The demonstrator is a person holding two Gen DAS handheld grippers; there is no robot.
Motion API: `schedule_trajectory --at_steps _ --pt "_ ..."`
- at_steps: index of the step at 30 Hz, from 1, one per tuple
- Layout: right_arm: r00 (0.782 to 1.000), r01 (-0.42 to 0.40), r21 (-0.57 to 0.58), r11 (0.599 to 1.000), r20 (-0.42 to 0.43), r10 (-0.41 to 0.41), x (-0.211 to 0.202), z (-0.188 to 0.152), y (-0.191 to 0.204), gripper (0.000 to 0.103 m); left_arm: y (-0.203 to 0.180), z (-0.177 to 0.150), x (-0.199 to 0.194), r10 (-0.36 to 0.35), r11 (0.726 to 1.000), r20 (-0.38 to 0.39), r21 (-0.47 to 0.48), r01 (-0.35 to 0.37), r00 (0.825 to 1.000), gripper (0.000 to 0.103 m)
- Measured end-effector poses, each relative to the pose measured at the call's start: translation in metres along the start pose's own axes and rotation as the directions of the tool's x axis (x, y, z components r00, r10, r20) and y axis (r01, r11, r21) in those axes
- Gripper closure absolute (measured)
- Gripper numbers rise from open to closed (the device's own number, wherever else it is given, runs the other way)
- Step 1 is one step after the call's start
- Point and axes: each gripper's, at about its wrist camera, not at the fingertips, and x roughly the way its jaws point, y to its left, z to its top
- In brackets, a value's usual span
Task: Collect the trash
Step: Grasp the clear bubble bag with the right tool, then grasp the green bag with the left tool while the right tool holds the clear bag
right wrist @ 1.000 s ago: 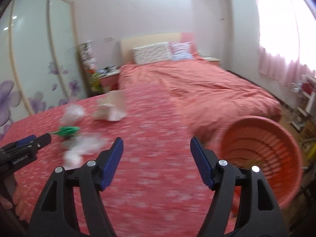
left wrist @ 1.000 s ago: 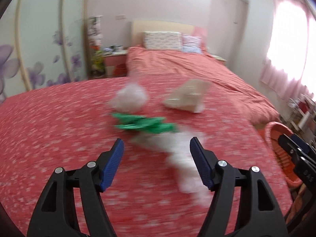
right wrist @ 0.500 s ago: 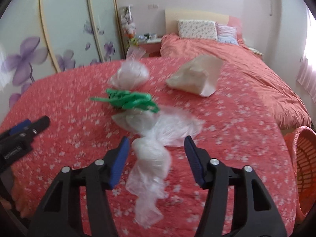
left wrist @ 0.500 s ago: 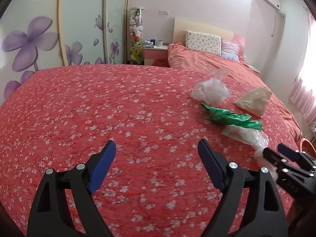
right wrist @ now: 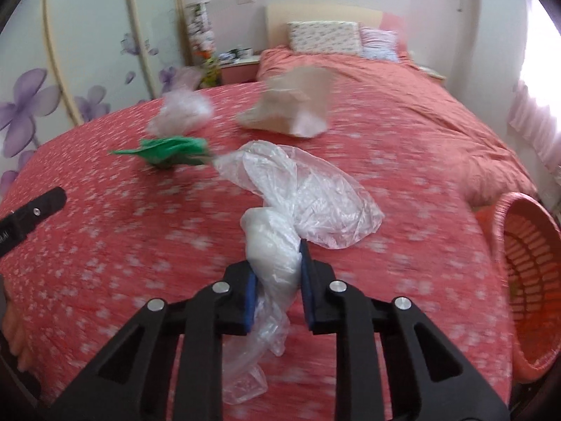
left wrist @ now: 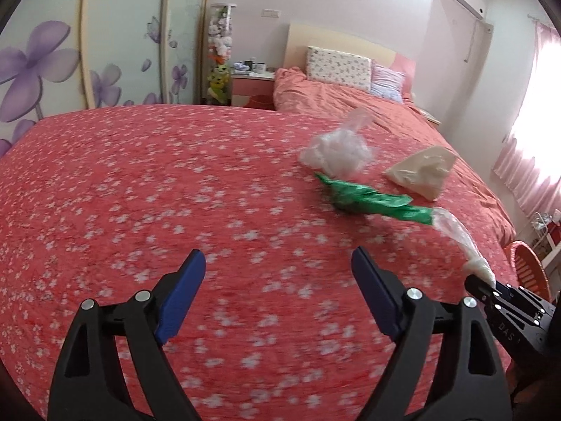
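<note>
My right gripper (right wrist: 275,277) is clenched on the clear plastic bag (right wrist: 298,193), left gripper (left wrist: 277,291) released; I lift clear of the green wrapper (right wrist: 168,151) before swinging right to the orange basket (right wrist: 526,280).

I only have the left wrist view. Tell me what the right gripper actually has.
Observer: The right gripper is shut on the clear plastic bag, pinching its twisted neck between the blue pads.
Operator: Report the bag's loose end.
Observer: A tail of it hangs below the jaws, toward the camera.
Operator: Give me the basket.
Observer: The orange basket sits off the bed's right edge, tipped with its opening facing the bed.
</note>
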Motion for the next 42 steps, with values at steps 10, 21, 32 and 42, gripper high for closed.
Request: schedule_trajectory --at_steps 10,21,32,42 --pt "0.995 0.078 0.128 0.989 0.058 -0.086 -0.022 -0.001 -0.072 0.082 -0.056 0.048 0.013 -0.054 0.998 0.052 0.031 0.053 0.997 0.019" --pt "0.996 0.06 0.147 0.987 0.059 -0.07 -0.022 -0.006 -0.089 0.082 -0.08 0.041 0.095 0.033 0.998 -0.128 0.062 -0.026 0.991 0.024" --pt "0.997 0.043 0.153 0.987 0.058 -0.052 -0.024 -0.009 -0.091 0.082 -0.078 0.022 0.096 -0.004 0.999 -0.154 0.04 0.01 0.988 0.055" --pt "0.995 0.041 0.154 0.987 0.088 -0.055 -0.045 -0.009 -0.089 0.082 -0.077 0.013 0.065 -0.051 0.997 -0.115 0.057 0.058 0.992 0.062"
